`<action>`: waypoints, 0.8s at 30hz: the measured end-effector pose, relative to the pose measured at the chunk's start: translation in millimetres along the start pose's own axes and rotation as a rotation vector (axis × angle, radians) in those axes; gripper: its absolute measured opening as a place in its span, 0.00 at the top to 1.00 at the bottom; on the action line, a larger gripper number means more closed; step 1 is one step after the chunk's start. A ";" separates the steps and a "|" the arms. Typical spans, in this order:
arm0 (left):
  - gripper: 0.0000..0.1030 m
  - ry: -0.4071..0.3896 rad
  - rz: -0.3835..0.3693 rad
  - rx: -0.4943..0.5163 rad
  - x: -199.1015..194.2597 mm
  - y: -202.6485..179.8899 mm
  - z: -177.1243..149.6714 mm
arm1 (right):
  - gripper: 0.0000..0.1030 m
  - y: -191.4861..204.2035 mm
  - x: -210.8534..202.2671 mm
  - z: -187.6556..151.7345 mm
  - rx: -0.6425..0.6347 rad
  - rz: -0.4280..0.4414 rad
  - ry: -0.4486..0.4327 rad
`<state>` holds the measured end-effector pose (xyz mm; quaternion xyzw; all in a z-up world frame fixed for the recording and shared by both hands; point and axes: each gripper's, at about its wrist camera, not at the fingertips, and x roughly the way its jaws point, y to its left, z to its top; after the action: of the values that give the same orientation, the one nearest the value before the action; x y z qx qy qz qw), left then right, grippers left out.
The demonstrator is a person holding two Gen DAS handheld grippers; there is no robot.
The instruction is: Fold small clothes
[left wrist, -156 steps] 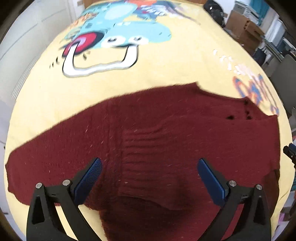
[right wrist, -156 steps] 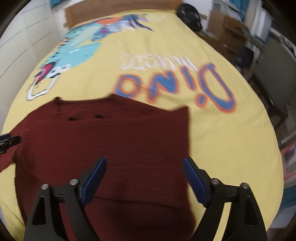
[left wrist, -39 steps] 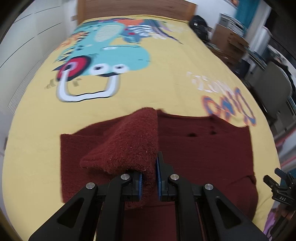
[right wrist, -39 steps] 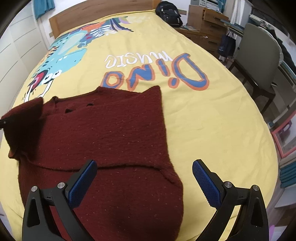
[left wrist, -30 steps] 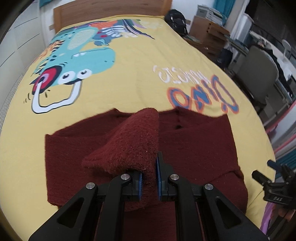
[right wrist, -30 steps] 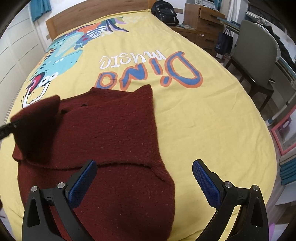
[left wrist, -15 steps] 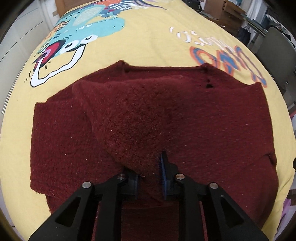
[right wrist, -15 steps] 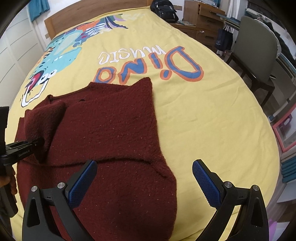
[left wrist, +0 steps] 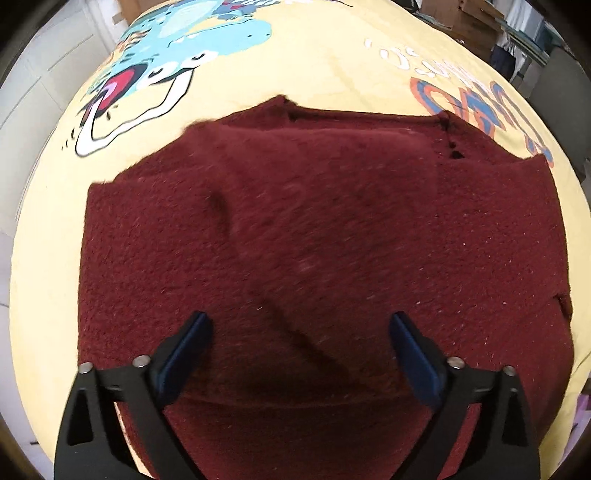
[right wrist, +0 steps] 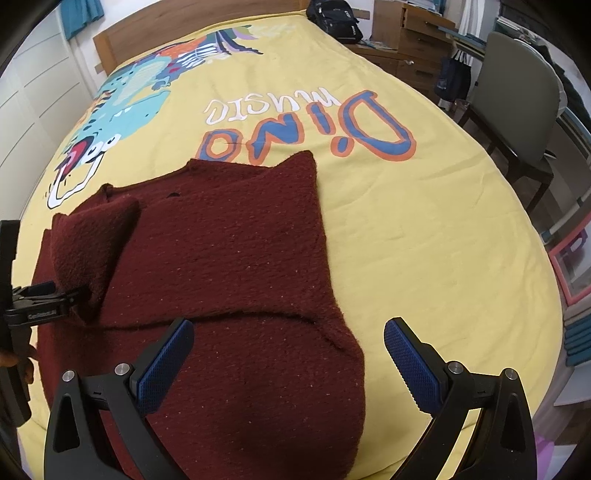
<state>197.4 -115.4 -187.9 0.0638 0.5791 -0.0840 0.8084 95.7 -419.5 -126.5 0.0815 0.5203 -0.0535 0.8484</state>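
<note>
A dark red knitted sweater (left wrist: 332,240) lies flat on the yellow bed cover (left wrist: 295,66). Its left sleeve (right wrist: 92,236) is folded over onto the body. My left gripper (left wrist: 299,343) hovers just above the sweater; its jaws are opening and stand wide apart, with only the flat knit below them and nothing pinched. In the right wrist view the left gripper (right wrist: 48,299) shows at the left edge beside the folded sleeve. My right gripper (right wrist: 288,350) is open above the lower right part of the sweater (right wrist: 229,258), holding nothing.
The bed cover (right wrist: 424,221) bears a dinosaur print and large letters. A wooden headboard (right wrist: 184,22) is at the far end. A backpack (right wrist: 334,18), drawers (right wrist: 406,48) and a grey chair (right wrist: 517,92) stand to the right of the bed.
The left gripper came down with the sleeve pinched, laid it over the sweater's body, and its jaws spread wide, letting the sleeve go. The right gripper stayed put.
</note>
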 end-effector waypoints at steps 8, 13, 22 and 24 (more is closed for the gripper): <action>0.01 -0.018 -0.039 0.003 -28.0 38.2 -20.3 | 0.00 13.5 -1.5 0.5 -0.037 0.003 0.001; 0.01 -0.001 -0.034 -0.037 -35.4 78.4 -37.9 | 0.00 25.2 1.1 -0.5 -0.063 0.005 0.009; 0.10 0.020 -0.012 -0.146 -14.1 143.2 -67.1 | 0.00 54.0 12.4 -2.5 -0.115 0.006 0.036; 0.26 0.019 -0.016 -0.147 -7.4 146.0 -65.3 | 0.00 62.0 14.1 -1.8 -0.129 0.005 0.038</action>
<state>165.3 40.9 -201.0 0.0002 0.5917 -0.0473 0.8047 111.3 -358.4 -134.8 0.0288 0.5385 -0.0161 0.8420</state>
